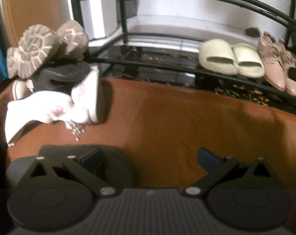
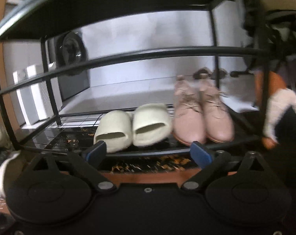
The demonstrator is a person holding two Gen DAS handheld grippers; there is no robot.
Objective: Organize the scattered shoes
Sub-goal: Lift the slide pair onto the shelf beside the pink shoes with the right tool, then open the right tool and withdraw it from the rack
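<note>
The left wrist view looks steeply down over the floor (image 1: 167, 117) toward the shoe rack (image 1: 167, 62). The right wrist view faces the shoe rack (image 2: 148, 54) close and nearly level. Both views share the cream slides (image 1: 231, 58) (image 2: 132, 127) and pink shoes (image 1: 277, 66) (image 2: 202, 113).

Bare brown floor (image 1: 177, 121) open ahead of the left gripper (image 1: 150, 159), shoe pile (image 1: 50, 74) crowding its left, black rack's front rail (image 2: 128, 58) crossing above cream slides (image 2: 132, 127) and pink lace-ups (image 2: 202, 115), lower shelf's left half (image 2: 69, 135) free.
</note>
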